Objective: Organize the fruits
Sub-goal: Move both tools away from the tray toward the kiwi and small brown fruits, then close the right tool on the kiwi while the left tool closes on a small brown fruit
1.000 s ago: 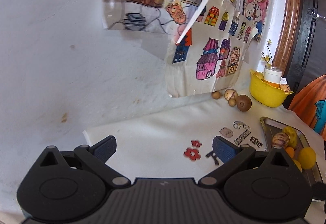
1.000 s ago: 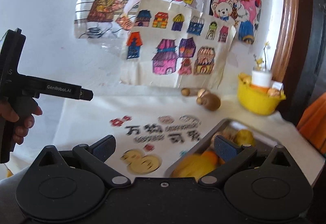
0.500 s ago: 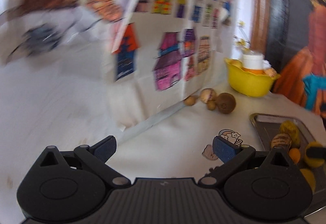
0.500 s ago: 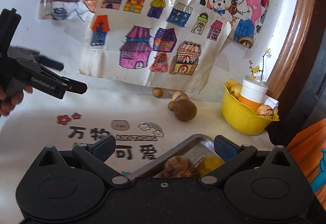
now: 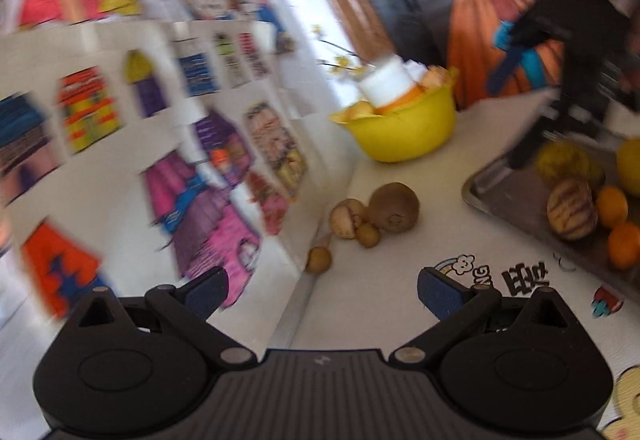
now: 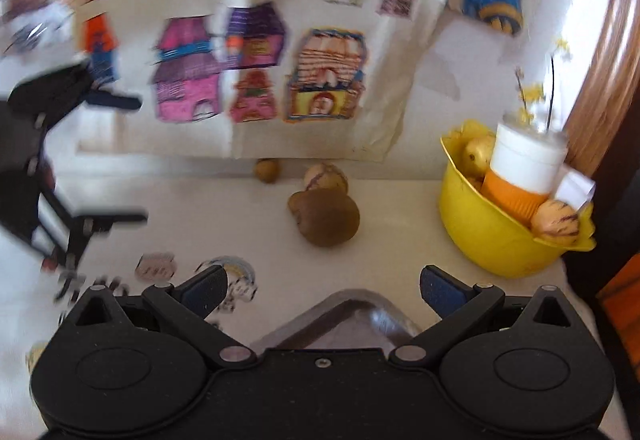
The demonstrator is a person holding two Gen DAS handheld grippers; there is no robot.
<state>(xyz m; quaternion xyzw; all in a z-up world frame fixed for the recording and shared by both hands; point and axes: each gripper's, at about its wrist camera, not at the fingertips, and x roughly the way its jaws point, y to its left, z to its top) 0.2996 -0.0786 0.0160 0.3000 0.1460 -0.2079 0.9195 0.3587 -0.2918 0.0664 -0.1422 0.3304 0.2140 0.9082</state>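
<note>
The brown kiwi [image 5: 394,207] sits on the white table [image 5: 372,304] by the wall, and smaller tan fruits [image 5: 347,218] touch it on the wall side. Near the kiwi is a yellow bowl [image 5: 404,132] with a white and orange cup [image 6: 522,170] and more fruit in it. On the kiwi's other side is a metal tray [image 5: 516,212] holding a striped fruit [image 5: 572,209], small oranges [image 5: 612,206] and yellow fruit. The left gripper [image 5: 322,290] hangs above the table near the kiwi, its fingers spread wide and holding nothing. The right gripper [image 6: 323,290] is over the tray's corner [image 6: 352,316], its fingers also spread wide and holding nothing. Bright house drawings [image 6: 256,40] hang on the wall behind the kiwi.
</note>
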